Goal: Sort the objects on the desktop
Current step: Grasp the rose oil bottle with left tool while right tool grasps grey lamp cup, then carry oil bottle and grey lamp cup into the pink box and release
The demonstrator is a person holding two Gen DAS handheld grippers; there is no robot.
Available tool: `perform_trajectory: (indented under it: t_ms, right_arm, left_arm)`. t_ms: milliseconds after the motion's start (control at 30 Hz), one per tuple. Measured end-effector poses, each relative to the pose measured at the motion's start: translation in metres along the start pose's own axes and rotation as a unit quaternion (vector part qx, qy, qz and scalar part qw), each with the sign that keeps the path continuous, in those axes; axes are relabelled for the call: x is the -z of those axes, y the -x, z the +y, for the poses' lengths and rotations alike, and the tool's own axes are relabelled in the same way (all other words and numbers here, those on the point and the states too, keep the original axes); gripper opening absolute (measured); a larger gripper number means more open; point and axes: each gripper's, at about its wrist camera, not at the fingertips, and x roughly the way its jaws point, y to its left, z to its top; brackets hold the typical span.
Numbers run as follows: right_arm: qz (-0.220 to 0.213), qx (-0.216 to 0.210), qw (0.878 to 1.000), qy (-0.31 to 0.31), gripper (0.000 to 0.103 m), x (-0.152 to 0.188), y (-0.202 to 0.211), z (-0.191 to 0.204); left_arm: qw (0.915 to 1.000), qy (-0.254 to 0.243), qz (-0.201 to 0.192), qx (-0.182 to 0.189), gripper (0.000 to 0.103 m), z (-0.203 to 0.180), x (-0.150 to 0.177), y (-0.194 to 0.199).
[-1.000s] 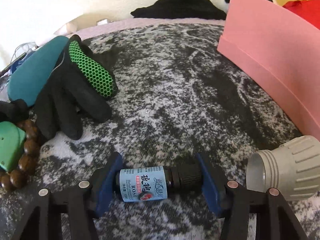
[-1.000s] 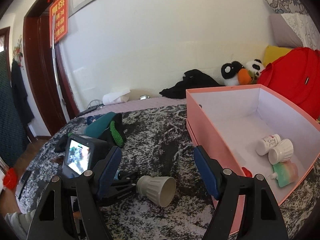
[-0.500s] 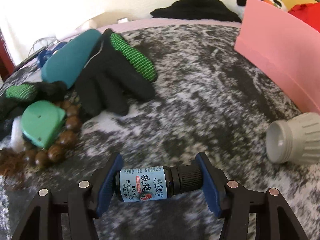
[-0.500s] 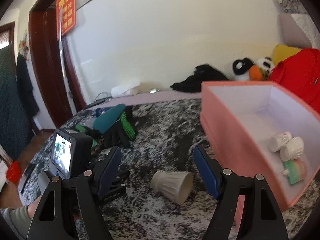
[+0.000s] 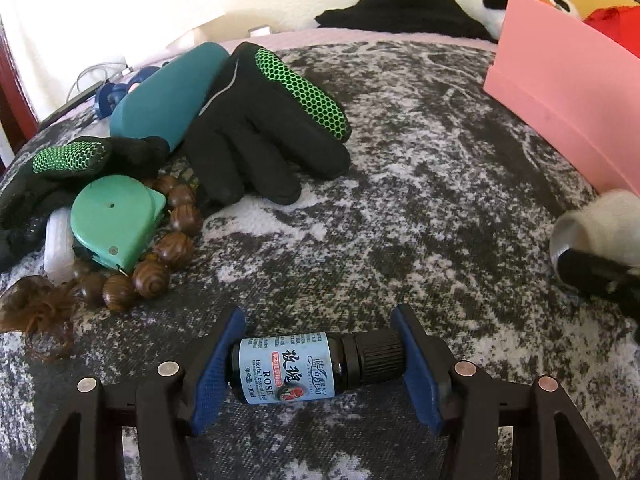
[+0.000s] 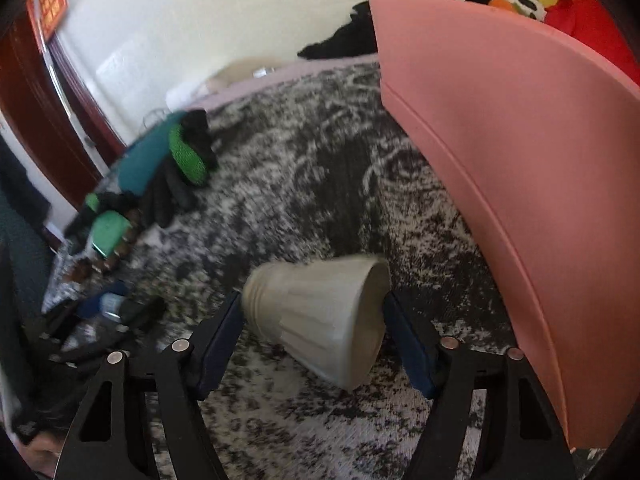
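Jaws of the left gripper [image 5: 318, 354] pinch one rose oil bottle [image 5: 296, 362] end to end; the right gripper [image 6: 314, 320] has just been closing around one ribbed cup [image 6: 320, 316] lying beside the pink box [image 6: 516, 184] on the bed. Its tapered sides could slip free. Farther off lie two gloves [image 5: 260, 128].

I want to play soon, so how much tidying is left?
Done: cannot tell, the pink box's inside is hidden. In hand: the left gripper clamps the rose oil bottle; the right gripper's jaws have just been closing around the tipped white cup, grip unclear. Left: gloves, teal case, green tape measure and beads, piled on the blanket.
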Motion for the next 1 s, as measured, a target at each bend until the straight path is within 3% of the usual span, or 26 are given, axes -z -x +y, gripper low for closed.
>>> perform_trajectory:
  t_ms: [100, 367, 700, 1000]
  right_arm:
    - [0.0, 0.02, 0.999, 0.029, 0.058, 0.002, -0.007, 0.008]
    - [-0.037, 0.017, 0.996, 0.078, 0.054, 0.004, 0.013, 0.026]
    - [-0.092, 0.001, 0.992, 0.088, 0.051, 0.0, 0.057, 0.038]
    - [-0.216, 0.059, 0.964, 0.143, 0.051, 0.004, 0.117, 0.054]
  left_arm:
    - [1.0, 0.001, 0.0, 0.002, 0.064, 0.001, 0.0, 0.001]
    - [1.0, 0.005, -0.006, 0.001, 0.064, 0.004, 0.001, 0.007]
    - [0.9999, 0.005, -0.013, 0.002, 0.064, 0.003, 0.001, 0.015]
    - [0.9991, -0.005, -0.041, -0.006, 0.064, -0.011, -0.007, 0.03]
